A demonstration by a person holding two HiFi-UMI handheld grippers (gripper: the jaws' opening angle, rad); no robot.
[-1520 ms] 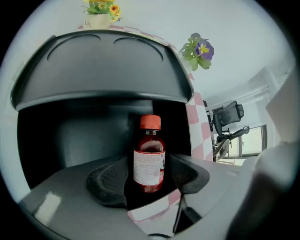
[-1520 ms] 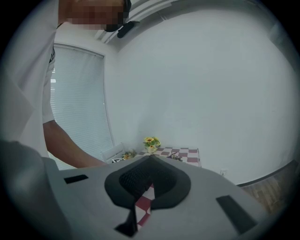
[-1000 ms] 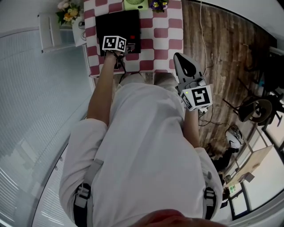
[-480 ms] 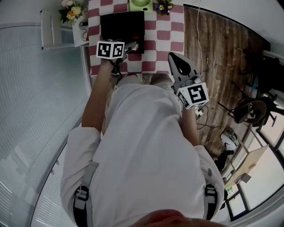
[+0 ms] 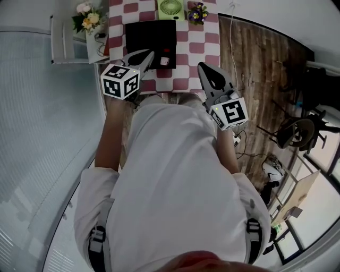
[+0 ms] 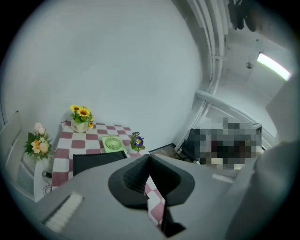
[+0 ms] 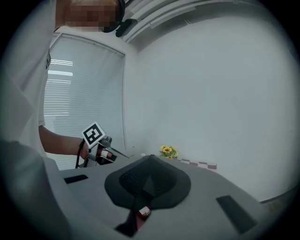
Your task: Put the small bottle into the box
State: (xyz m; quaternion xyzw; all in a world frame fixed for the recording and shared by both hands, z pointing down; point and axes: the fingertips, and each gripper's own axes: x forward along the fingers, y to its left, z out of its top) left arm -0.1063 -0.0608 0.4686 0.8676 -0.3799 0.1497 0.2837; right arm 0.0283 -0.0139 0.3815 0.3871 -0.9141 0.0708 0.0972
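The small bottle [image 5: 165, 58], red and white, lies inside the black box [image 5: 143, 32] near its front right corner. The box stands on the red-and-white checked table [image 5: 194, 40]. My left gripper [image 5: 149, 54] is shut and empty, its tips over the box's front edge, just left of the bottle. My right gripper [image 5: 203, 68] is shut too, held off the table's front right edge. In the left gripper view the shut gripper [image 6: 149, 157] points over the box [image 6: 96, 161]. In the right gripper view a bit of the bottle [image 7: 144, 212] shows below the shut gripper [image 7: 151, 158].
A green fan [image 5: 170, 7] and a pot of purple flowers [image 5: 197, 11] stand behind the box. Sunflowers [image 5: 87, 20] sit on a white shelf at the left. Wooden floor [image 5: 255, 69] with a cable lies to the right, with chairs further off.
My left gripper has drawn back from over the box toward the body and its jaws have shut. The bottle stays in the box. The right gripper has barely moved.
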